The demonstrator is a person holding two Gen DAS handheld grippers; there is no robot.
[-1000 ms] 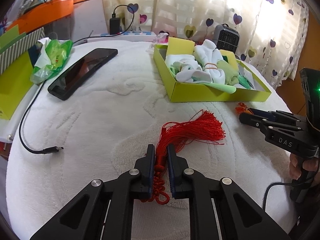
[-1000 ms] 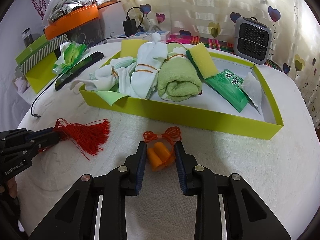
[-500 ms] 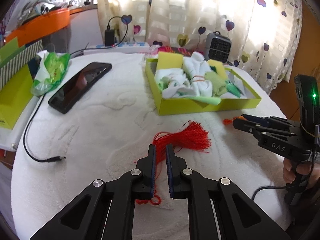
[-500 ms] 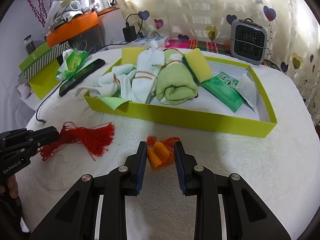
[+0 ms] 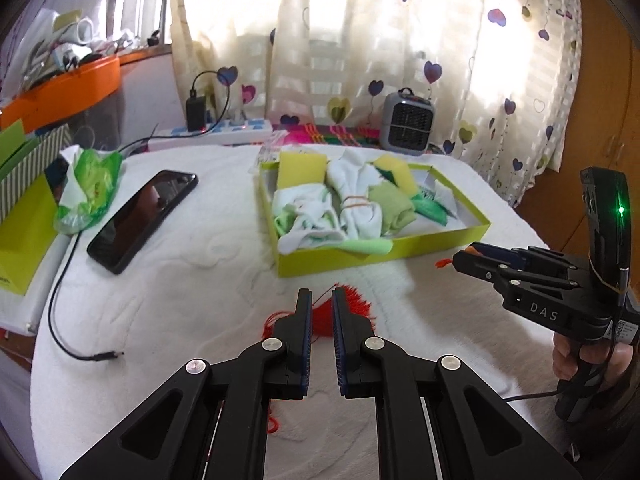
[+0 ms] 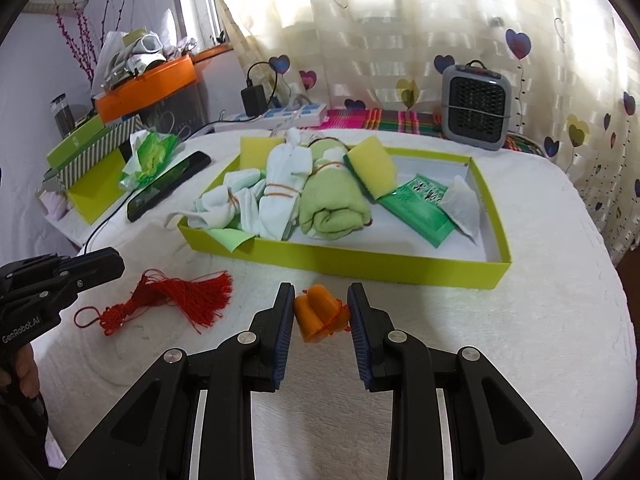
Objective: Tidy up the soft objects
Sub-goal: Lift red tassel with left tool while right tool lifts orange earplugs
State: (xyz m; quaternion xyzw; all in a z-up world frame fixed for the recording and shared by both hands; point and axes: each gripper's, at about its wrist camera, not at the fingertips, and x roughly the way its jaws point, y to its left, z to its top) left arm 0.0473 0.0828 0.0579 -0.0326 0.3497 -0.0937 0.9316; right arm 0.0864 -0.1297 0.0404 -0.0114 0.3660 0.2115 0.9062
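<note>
Black right tool (image 5: 464, 258) reads "DAS"; left tool (image 6: 116, 266), "GenRobot.AI".

"DAS" on the right hand-held gripper (image 5: 464, 258), "GenRobot.AI" on the left hand-held gripper (image 6: 114, 266)

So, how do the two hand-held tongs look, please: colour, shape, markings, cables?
Both tongs are matte black plastic with silver pivot screws and ribbed dark-blue pads. The left tongs carry white "GenRobot.AI" lettering on the side. The right tongs carry "DAS" lettering, an upright black module with a green light, and a thin black cable at the grip.
</note>
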